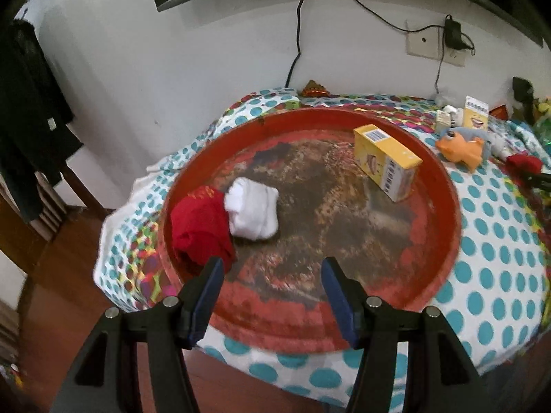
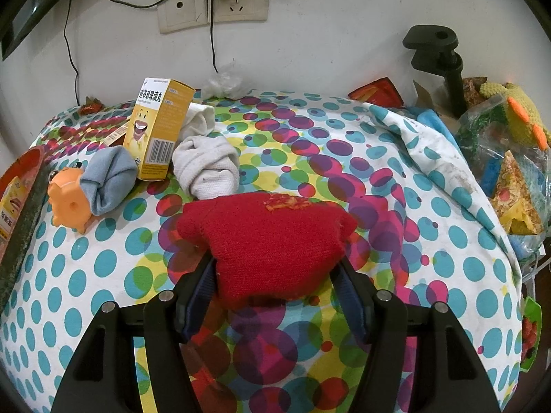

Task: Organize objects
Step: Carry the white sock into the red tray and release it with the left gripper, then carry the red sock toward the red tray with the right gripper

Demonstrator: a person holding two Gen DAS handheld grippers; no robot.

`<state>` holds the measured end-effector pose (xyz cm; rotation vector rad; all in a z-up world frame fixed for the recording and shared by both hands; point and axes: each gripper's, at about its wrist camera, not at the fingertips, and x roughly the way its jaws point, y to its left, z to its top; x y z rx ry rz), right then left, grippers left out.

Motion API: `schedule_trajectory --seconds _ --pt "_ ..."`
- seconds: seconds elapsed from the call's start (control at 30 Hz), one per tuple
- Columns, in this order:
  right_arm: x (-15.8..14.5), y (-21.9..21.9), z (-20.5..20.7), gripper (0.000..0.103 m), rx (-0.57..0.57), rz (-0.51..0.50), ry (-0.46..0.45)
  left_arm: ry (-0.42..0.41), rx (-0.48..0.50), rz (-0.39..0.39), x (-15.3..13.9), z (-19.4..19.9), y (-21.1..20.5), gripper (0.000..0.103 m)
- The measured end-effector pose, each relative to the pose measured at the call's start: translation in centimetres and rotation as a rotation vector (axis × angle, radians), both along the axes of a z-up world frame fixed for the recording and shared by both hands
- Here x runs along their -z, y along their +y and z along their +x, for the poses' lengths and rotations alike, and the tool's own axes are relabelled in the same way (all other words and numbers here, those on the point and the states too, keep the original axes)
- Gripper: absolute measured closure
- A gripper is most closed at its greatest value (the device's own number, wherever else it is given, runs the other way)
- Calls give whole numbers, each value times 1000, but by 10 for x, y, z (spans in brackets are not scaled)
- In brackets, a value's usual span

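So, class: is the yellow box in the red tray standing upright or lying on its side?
Lying on its side. The yellow box rests on a long face in the red tray, barcode end facing up-left.

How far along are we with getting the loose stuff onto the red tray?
Done: red sock, white sock and a yellow box sit in the red tray. In hand: right gripper grips a second red sock; left gripper is open. Left: upright yellow box, grey sock, whitish socks, orange toy.

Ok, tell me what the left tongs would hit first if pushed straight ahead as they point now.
Probably the bare floor of the red tray: the open left tongs aim between the red sock with the white sock and the yellow box. Depth is unclear.
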<state>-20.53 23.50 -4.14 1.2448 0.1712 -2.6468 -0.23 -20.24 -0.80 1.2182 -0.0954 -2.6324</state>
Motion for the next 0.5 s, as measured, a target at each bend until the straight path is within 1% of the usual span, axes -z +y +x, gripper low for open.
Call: schedule_trajectory --seconds 0.1,0.2,0.37,0.4,0.5 --pt "-1 9 4 41 1 11 5 6 -3 25 1 8 -3 43" --pt "-1 11 5 41 2 12 4 14 -31 12 1 14 -7 43" --pt "-3 15 8 41 0 -3 5 5 -65 71 3 20 -19 43" --pt "-5 18 9 42 3 -6 9 12 -70 67 3 21 -20 43" --pt "-9 24 14 47 8 6 23 8 -81 6 3 22 -19 43"
